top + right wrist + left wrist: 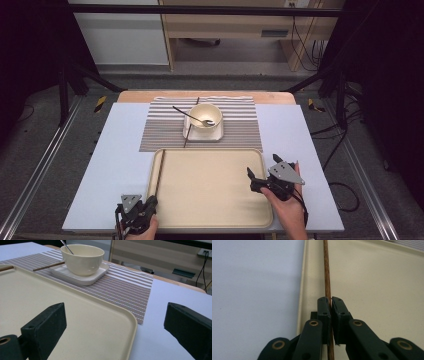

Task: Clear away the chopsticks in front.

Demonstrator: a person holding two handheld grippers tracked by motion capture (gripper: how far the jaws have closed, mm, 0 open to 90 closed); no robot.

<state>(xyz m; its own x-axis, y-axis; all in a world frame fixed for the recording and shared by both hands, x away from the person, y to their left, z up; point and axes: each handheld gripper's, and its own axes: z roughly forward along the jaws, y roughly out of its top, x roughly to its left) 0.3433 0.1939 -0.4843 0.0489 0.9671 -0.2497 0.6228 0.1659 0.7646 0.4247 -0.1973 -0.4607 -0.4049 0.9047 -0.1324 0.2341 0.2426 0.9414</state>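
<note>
On the bench (105,165), a tray (210,190) sits just before the striped mat (240,130). The left gripper (330,305), fingers clamped on a chopstick (326,270) along the tray's left edge, seems to be placing it; release likely follows. The right gripper (113,322), fingers apart, hovers at the tray's right edge.
</note>
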